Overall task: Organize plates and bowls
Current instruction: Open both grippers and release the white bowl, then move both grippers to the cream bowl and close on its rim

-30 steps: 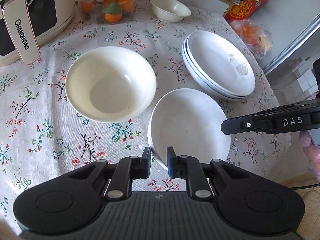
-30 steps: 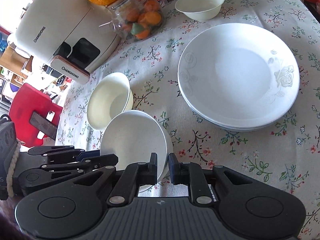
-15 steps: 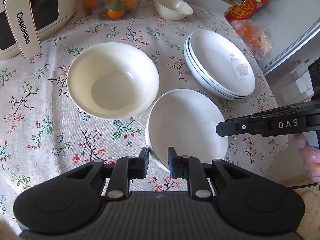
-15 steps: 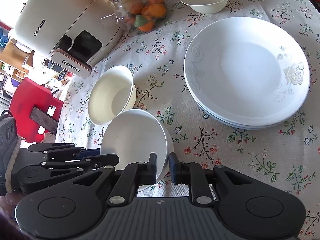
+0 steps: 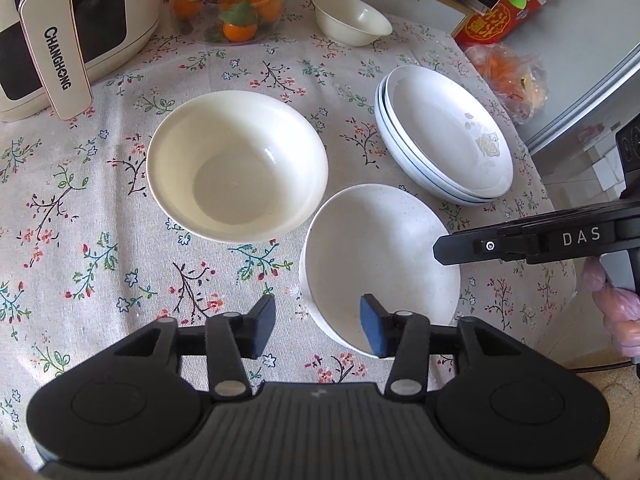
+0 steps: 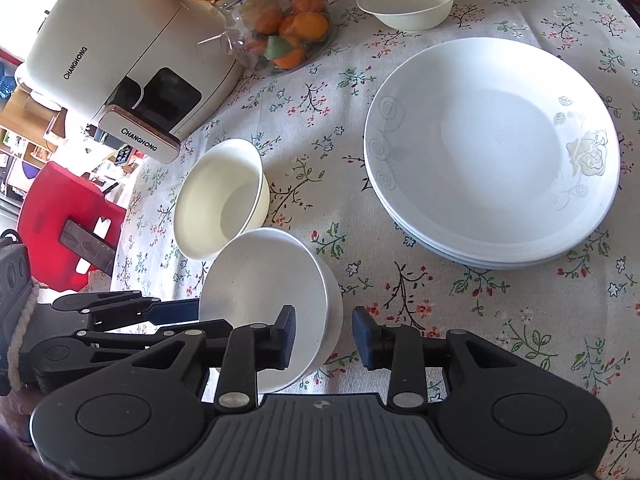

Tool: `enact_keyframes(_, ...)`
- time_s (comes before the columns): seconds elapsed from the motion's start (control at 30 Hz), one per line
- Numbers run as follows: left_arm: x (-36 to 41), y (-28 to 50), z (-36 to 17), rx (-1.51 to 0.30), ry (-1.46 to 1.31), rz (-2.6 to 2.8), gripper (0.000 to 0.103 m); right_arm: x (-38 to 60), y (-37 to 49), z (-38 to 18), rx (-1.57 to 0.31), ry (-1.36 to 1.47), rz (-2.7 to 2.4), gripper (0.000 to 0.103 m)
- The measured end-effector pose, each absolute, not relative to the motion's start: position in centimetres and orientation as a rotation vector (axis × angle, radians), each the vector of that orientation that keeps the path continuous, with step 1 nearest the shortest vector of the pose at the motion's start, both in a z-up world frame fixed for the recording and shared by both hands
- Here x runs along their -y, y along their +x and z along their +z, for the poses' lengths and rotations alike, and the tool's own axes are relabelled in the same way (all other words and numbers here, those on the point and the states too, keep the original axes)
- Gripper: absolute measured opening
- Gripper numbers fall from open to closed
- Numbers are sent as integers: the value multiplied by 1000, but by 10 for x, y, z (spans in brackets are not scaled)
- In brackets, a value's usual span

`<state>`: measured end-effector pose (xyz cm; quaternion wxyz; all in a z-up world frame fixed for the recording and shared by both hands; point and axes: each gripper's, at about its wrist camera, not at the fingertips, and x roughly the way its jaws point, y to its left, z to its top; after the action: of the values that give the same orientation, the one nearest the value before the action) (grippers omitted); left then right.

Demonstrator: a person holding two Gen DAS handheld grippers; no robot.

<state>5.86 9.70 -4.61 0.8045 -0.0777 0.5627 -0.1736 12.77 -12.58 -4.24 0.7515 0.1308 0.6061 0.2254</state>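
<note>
- Floral cloth covers the surface, which carries a white appliance, a jar of fruit and the crockery to be sorted.
- 3 plates already sit in 1 stack on the right side, so the plates look finished and the bowls are what remains, I judge.
- Nearest the edge, a speckled bowl rests on the cloth, just beside a cream bowl; a small bowl stands well apart at the back.
- Left tongs are spreading, straddling the speckled bowl's near rim without pressing it.
- Right tongs are spreading too, 1 pad inside that rim and 1 outside, clear of it.
- Both sets letting go suggests the bowl is set down where wanted, probably near the cream one for nesting.
</note>
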Motion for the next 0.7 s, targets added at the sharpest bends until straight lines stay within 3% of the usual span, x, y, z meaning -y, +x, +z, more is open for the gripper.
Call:
enact_keyframes(0.2,-99,61,-43,-1198,-151,-353,71,126,131,-40,-1306,307,499,42)
enact_keyframes(0.33,-106,66,-41,-1196,-161,-332,80,124,133,-36,-1277,317,514,61)
enact_keyframes(0.47,-117,71,-39,-1180,-185,-293,88,118,136,-29,-1234,322,540,72)
enact_keyframes(0.7,-137,80,-40,-1126,-218,-189,90,108,149,-27,-1194,353,530,78)
